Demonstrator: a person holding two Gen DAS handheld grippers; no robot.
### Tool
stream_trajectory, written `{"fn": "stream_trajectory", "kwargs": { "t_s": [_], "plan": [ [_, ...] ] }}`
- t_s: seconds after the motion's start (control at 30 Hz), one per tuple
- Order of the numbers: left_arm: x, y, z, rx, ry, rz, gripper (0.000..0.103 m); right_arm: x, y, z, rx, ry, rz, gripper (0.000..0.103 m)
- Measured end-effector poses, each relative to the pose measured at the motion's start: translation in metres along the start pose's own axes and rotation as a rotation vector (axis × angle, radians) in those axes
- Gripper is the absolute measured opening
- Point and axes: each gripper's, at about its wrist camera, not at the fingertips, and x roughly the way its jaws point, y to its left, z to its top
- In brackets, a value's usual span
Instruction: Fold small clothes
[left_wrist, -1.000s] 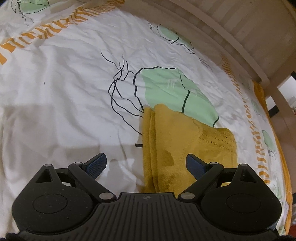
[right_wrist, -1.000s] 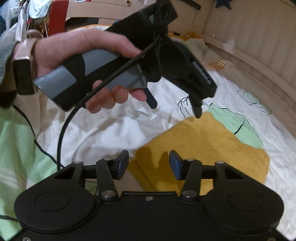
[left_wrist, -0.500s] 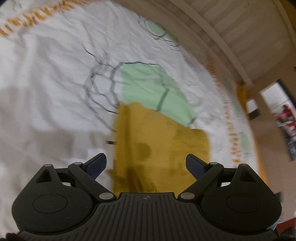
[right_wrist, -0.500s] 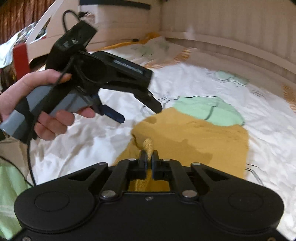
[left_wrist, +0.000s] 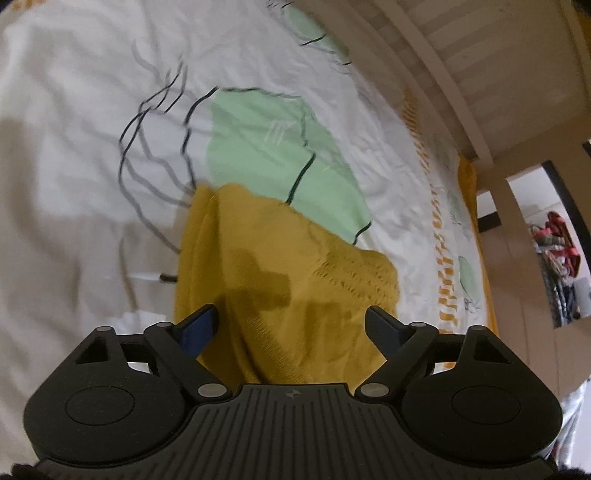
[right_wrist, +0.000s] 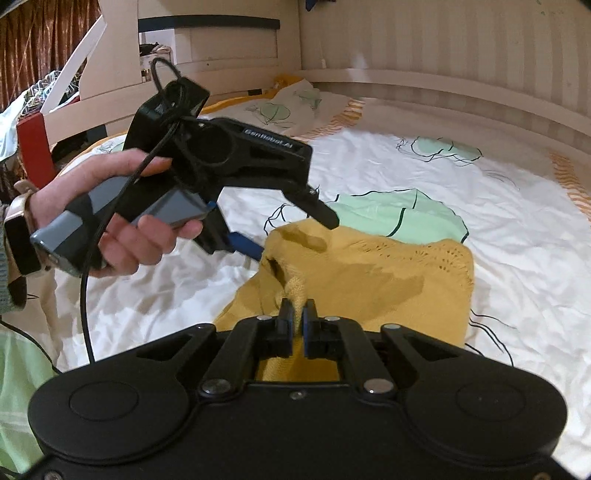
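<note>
A folded mustard-yellow knitted garment lies on the white patterned bed sheet. It also shows in the right wrist view. My left gripper is open and hovers just above the garment's near end, jaws spread over it. It shows in the right wrist view held in a hand above the garment's left edge. My right gripper is shut on a pinched-up fold of the garment's near edge.
A slatted cream bed frame runs along the far side of the bed. A pillow lies at the head. A doorway and hanging clothes show at the right of the left wrist view.
My right gripper has closed on the garment's near edge and lifted a fold. My left gripper has stayed open and moved over the garment.
</note>
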Motion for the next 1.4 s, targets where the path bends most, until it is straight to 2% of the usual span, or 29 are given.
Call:
{"fn": "stream_trajectory", "kwargs": {
  "t_s": [0.1,0.2,0.23,0.3,0.33,0.37,0.5,0.57,0.63,0.7,0.77,0.83,0.9,0.93,0.97,1.03,1.1,1.2,1.4],
  "plan": [
    [0.005,-0.007,0.002,0.03,0.012,0.015,0.086,0.001,-0.001,-0.001,0.007,-0.002,0.005,0.01],
    [0.017,-0.009,0.005,0.04,0.037,0.057,0.075,0.001,-0.002,-0.002,0.006,-0.004,0.004,0.01],
    [0.019,-0.008,0.006,0.037,0.039,0.064,0.067,0.001,-0.002,-0.002,0.006,-0.004,0.005,0.01],
    [0.024,-0.008,0.007,0.032,0.025,0.095,0.034,0.0,-0.002,-0.002,0.0,-0.004,0.008,0.01],
    [0.025,-0.008,0.007,0.034,0.007,0.126,0.011,0.0,-0.001,-0.002,-0.005,-0.005,0.007,0.01],
    [0.024,-0.01,0.006,0.044,-0.005,0.143,0.011,-0.002,0.0,-0.002,-0.011,-0.007,0.006,0.01],
    [0.0,-0.021,-0.007,0.123,-0.087,0.13,0.011,-0.013,0.009,0.0,-0.039,-0.023,0.02,0.01],
    [-0.014,-0.018,-0.015,0.129,-0.124,0.14,0.011,-0.015,0.018,-0.001,-0.072,-0.018,0.045,0.01],
    [-0.016,-0.006,-0.02,0.088,-0.124,0.134,0.011,-0.01,0.03,-0.005,-0.13,-0.002,0.051,0.01],
    [-0.006,0.008,-0.018,0.073,-0.098,0.15,0.014,0.006,0.037,-0.01,-0.152,0.056,0.07,0.01],
    [0.001,0.017,-0.015,0.051,-0.091,0.148,0.024,0.019,0.038,-0.016,-0.136,0.095,0.081,0.02],
    [0.0,0.021,-0.012,0.046,-0.121,0.136,0.03,0.025,0.036,-0.021,-0.101,0.142,0.107,0.022],
    [-0.003,0.016,-0.008,0.092,-0.17,0.199,0.042,0.021,0.031,-0.023,-0.05,0.142,0.151,0.044],
    [-0.006,0.014,-0.007,0.13,-0.2,0.259,0.052,0.019,0.028,-0.024,-0.024,0.142,0.173,0.061],
    [-0.008,0.01,-0.005,0.173,-0.232,0.322,0.054,0.016,0.025,-0.025,-0.002,0.135,0.186,0.071],
    [-0.014,0.005,-0.006,0.217,-0.269,0.362,0.054,0.008,0.016,-0.024,0.048,0.117,0.201,0.071],
    [-0.024,0.004,-0.007,0.217,-0.292,0.351,0.054,0.0,0.004,-0.021,0.103,0.086,0.202,0.072],
    [-0.037,0.0,-0.009,0.223,-0.309,0.321,0.056,-0.006,-0.02,-0.015,0.199,0.033,0.185,0.08],
    [-0.031,-0.001,-0.008,0.222,-0.239,0.277,0.059,0.004,-0.067,0.001,0.32,0.013,0.151,0.081]
  ]
}}
